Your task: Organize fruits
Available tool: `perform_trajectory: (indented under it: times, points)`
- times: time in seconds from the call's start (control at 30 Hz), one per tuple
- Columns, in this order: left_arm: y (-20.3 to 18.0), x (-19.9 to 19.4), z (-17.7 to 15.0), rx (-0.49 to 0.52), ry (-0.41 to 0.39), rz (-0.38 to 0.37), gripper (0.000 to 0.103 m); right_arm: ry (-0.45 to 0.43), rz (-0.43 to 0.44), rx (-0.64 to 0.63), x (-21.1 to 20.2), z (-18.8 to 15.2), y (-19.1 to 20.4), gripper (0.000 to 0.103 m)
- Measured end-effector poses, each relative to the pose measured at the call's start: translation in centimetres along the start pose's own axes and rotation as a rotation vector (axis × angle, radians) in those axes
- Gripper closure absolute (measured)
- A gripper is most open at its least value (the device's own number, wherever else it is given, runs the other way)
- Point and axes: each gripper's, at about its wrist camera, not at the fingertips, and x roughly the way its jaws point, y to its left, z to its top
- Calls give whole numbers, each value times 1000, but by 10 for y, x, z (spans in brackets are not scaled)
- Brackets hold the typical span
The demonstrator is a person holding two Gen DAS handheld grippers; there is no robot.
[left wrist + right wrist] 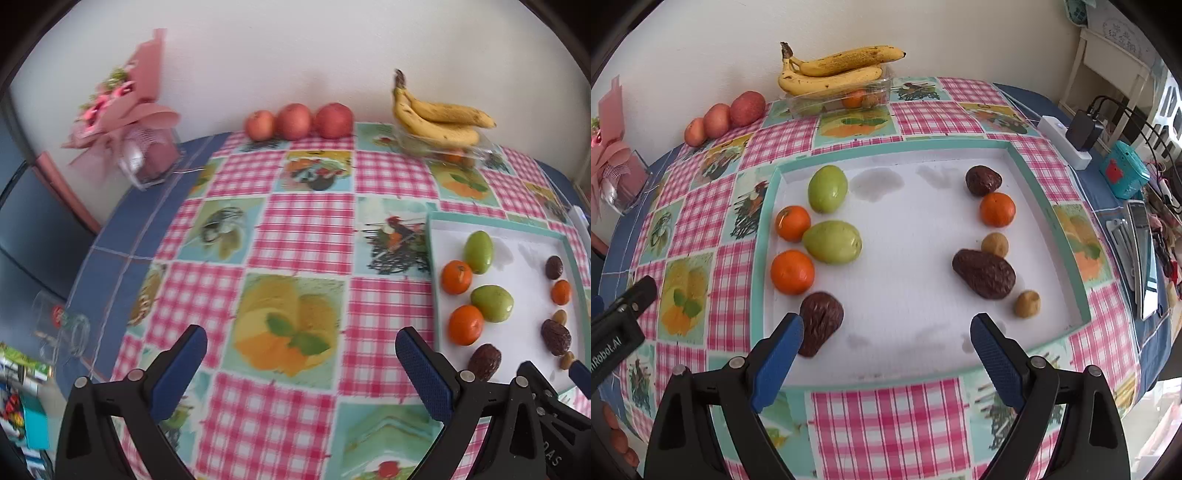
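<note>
A white tray with a teal rim (886, 146) (430, 236) holds the fruit. Along its left side lie two green fruits (827, 188) (833, 242), two oranges (792, 223) (792, 271) and a wrinkled brown fruit (820, 321). On the right are two more brown fruits (983, 180) (984, 273), an orange (997, 209) and two small tan fruits (995, 244) (1027, 303). My right gripper (886, 345) hovers open over the tray's near edge. Left of the tray, my left gripper (301, 354) stands open and empty above the tablecloth.
Three red apples (295, 121) line the back wall. Bananas (439, 122) rest on a clear box (838, 99) of fruit. A pink bouquet (122, 110) stands at the back left. A power strip with charger (1067, 142), a teal box (1123, 173) and clutter crowd the right edge.
</note>
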Motion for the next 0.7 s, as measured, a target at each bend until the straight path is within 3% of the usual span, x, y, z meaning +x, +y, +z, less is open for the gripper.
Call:
perform_trajectory:
  times: [0.23,0.33,0.47,0.7]
  points:
    - [18,-11,-26,-14,-1,94,0,-24,-32,-33,-14,-25,6,11]
    - [24,-14,-35,-19,9,71,0,-34,-34,-51,-18,-32,9,11]
    - [29,-18,-47,-6,13,98,0,-73,-44,-53,-27,-33,11,11]
    - [26,-19,-51,20,25,81,0,-69,-25,-54,-27,-32,11,11]
